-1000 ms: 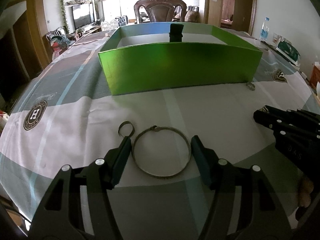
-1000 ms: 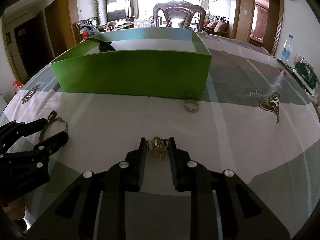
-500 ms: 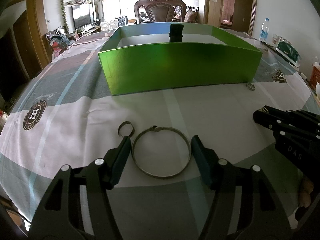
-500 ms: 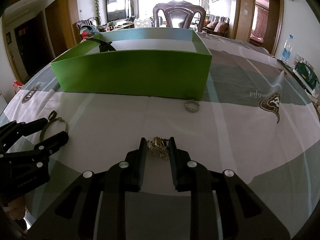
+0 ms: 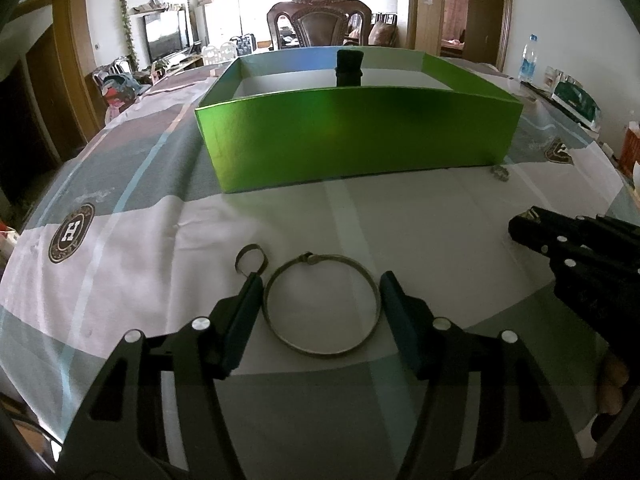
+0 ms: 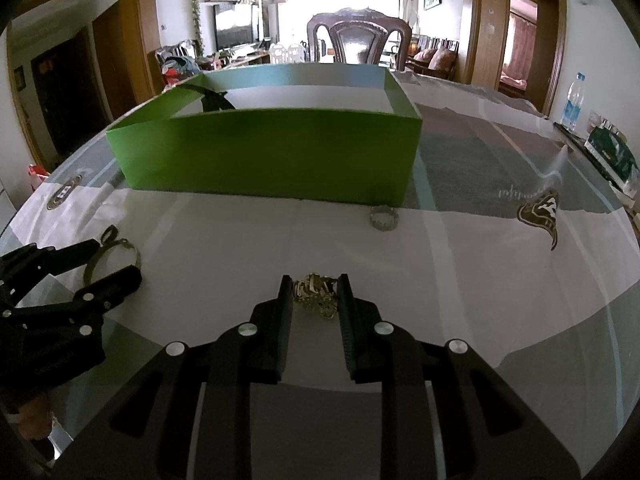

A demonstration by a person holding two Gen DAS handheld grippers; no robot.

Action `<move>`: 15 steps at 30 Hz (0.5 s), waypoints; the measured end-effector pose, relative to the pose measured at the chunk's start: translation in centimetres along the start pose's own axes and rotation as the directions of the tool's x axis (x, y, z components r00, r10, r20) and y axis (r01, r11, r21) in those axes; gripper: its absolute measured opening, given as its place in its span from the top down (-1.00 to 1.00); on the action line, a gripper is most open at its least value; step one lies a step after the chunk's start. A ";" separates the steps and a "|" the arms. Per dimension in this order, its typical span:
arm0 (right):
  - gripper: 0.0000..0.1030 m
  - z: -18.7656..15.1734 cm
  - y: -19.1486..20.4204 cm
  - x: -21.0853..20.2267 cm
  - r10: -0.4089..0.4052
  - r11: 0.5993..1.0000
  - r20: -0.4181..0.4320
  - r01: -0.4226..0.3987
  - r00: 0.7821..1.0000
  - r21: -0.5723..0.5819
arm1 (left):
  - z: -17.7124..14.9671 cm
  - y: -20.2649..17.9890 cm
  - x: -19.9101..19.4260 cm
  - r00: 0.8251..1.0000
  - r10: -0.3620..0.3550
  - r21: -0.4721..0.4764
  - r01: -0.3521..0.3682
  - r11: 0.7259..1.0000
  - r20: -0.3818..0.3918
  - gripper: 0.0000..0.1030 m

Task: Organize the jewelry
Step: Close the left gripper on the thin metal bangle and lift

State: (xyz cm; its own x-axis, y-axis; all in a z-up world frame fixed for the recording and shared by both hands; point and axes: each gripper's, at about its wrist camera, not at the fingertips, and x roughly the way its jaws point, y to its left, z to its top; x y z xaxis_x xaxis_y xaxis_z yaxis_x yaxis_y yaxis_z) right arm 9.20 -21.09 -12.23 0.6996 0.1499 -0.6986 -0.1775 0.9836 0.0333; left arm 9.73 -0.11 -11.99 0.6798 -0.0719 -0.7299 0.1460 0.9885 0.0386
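Note:
A thin metal bangle lies flat on the tablecloth between the jaws of my left gripper, which is open around it without touching. A small metal ring lies by the left fingertip. My right gripper stands with its jaws close on either side of a gold chain heap on the table; they are not closed on it. A small silver ring lies near the corner of the green box. The box also shows in the left wrist view.
A black stand is inside the green box. A water bottle and a dark green package sit at the table's right edge. A wooden chair stands behind the box.

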 end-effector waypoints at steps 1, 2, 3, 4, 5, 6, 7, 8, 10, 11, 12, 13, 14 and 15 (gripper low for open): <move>0.56 0.1 -0.1 -0.1 0.003 1.000 0.004 -0.003 1.000 0.002 | 0.0 -0.1 -0.1 1.000 0.001 0.000 -0.001 1.000 -0.002 -0.17; 0.56 0.0 -0.1 -0.1 0.005 1.000 0.007 -0.005 1.000 0.004 | 0.0 -0.1 -0.1 1.000 0.001 0.001 -0.001 1.000 -0.004 -0.17; 0.56 0.1 -0.1 -0.2 0.007 1.000 0.011 -0.007 1.000 0.005 | 0.0 -0.1 -0.2 1.000 -0.001 0.001 0.001 1.000 -0.006 -0.17; 0.56 0.0 -0.2 -0.2 0.008 1.000 0.014 -0.008 1.000 0.006 | 0.0 -0.1 -0.3 1.000 -0.002 0.000 0.002 1.000 -0.006 -0.17; 0.56 0.1 -0.2 -0.2 0.010 1.000 0.016 -0.010 1.000 0.008 | 0.0 -0.1 -0.3 1.000 -0.003 -0.001 0.003 1.000 -0.005 -0.17; 0.56 0.1 -0.2 -0.2 0.013 1.000 0.017 -0.013 1.000 0.008 | 0.0 0.0 -0.4 1.000 -0.005 -0.002 0.005 1.000 -0.003 -0.17; 0.56 0.1 -0.3 -0.3 0.020 1.000 0.018 -0.020 1.000 0.011 | 0.0 0.2 -0.6 1.000 -0.010 -0.005 0.010 1.000 0.002 -0.17; 0.56 0.2 -0.4 -0.4 0.031 0.999 0.022 -0.031 0.999 0.019 | 0.0 0.5 -0.9 1.000 -0.013 -0.010 0.013 1.000 0.006 -0.17; 0.56 0.2 -1.0 -0.6 0.067 0.997 0.027 -0.068 0.997 0.048 | 0.3 1.1 -1.4 1.000 -0.014 -0.021 0.015 1.000 0.014 -0.17; 0.56 0.3 -1.5 -0.7 0.083 0.994 0.026 -0.084 0.996 0.069 | 0.4 1.5 -1.7 1.000 -0.017 -0.027 0.018 0.999 0.020 -0.17; 0.56 0.3 -1.8 -0.8 0.090 0.993 0.025 -0.092 0.996 0.079 | 0.5 1.8 -2.0 1.000 -0.020 -0.033 0.021 0.999 0.025 -0.17; 0.56 0.3 -2.1 -0.9 0.098 0.991 0.023 -0.099 0.995 0.089 | 0.6 2.2 -2.4 0.999 -0.021 -0.042 0.022 0.999 0.031 -0.17; 0.56 0.3 -2.4 -1.0 0.101 0.990 0.021 -0.102 0.995 0.096 | 0.8 2.5 -2.7 0.999 -0.019 -0.049 0.021 0.999 0.037 -0.17; 0.56 0.3 -2.6 -1.2 0.099 0.990 0.018 -0.100 0.995 0.101 | 1.0 2.8 -3.1 0.999 -0.016 -0.055 0.018 0.998 0.045 -0.17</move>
State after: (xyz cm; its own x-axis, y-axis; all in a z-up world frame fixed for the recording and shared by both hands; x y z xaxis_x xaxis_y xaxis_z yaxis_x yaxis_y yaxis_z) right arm 9.06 -23.82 -11.30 0.6912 0.2484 -0.6786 -0.1764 0.9687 0.1750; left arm 8.78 2.77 -8.98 0.7094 -0.0933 -0.6986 0.1187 0.9929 -0.0120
